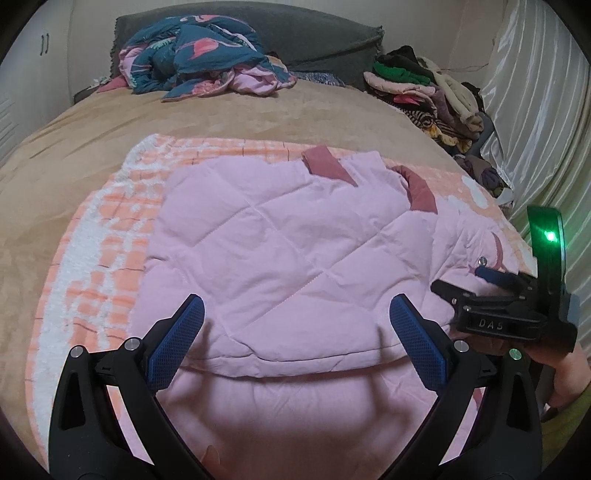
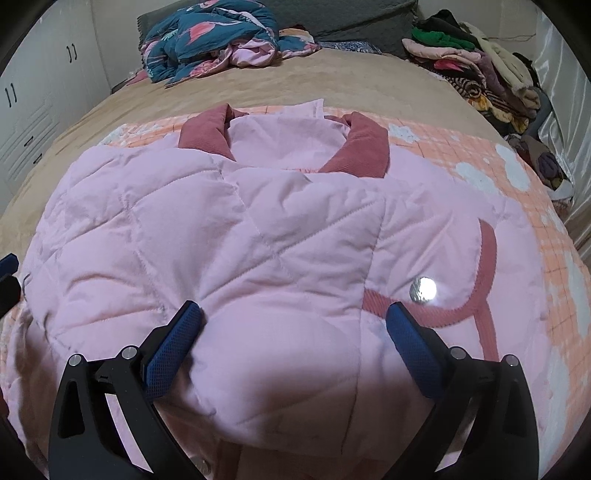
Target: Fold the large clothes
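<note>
A pale pink quilted jacket (image 1: pixel 280 258) (image 2: pixel 236 251) with a dusty-rose collar (image 2: pixel 364 147) lies flat on an orange-and-white checked blanket (image 1: pixel 107 229) on the bed. Part of it is folded over, with a fold edge near the front. My left gripper (image 1: pixel 295 314) hovers open just above the near part of the jacket, nothing between its blue pads. My right gripper (image 2: pixel 293 317) is open too, low over the jacket's front beside a shiny snap button (image 2: pixel 423 290) and rose trim. In the left wrist view the right gripper (image 1: pixel 480 291) shows side-on at the right, held by a hand (image 1: pixel 565 380).
A crumpled teal-and-pink quilt (image 1: pixel 199 59) and a grey pillow (image 1: pixel 314 33) lie at the head of the tan bed (image 1: pixel 258 114). A heap of clothes (image 1: pixel 428 92) runs along the right edge beside a curtain (image 1: pixel 546 110). White cabinets (image 2: pixel 33 110) stand left.
</note>
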The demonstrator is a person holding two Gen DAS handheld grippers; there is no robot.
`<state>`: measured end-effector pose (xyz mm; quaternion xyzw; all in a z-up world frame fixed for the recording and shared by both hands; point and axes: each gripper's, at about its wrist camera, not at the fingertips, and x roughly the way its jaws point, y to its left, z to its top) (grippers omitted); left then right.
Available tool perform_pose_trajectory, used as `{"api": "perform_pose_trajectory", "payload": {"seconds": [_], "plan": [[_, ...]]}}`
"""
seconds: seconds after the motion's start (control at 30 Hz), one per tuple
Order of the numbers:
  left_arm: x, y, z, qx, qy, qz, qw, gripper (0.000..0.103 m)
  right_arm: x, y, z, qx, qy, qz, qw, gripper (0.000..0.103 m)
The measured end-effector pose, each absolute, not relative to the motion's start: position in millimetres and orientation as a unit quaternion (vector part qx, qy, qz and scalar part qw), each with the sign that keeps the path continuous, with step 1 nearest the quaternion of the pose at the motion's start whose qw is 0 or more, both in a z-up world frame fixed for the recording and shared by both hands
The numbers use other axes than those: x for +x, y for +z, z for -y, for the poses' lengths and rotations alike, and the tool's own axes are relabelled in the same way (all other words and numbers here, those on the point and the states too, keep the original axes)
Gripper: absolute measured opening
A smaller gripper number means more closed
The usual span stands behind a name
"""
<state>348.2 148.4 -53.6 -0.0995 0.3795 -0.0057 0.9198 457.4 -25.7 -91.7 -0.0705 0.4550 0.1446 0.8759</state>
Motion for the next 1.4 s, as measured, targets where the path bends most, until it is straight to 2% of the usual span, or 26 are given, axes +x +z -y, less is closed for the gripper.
{"api": "perform_pose_trajectory", "payload": {"seconds": [0.47, 0.87, 1.4], "plan": [[324, -26, -147, -0.100, 0.005, -0.362, 0.927, 0.094, 410, -65, 44, -0.038, 0.157, -0.427, 0.889, 0.099], [309, -10, -143, -0.102, 0.002, -0.358, 0.928, 0.094, 364, -18, 66, 0.021, 0.172, -0.372, 0.912, 0.099], [277, 29, -133, -0.094, -0.010, -0.335, 0.937, 0.094, 301, 40, 85, 0.032, 0.170, -0.306, 0.936, 0.099]]}}
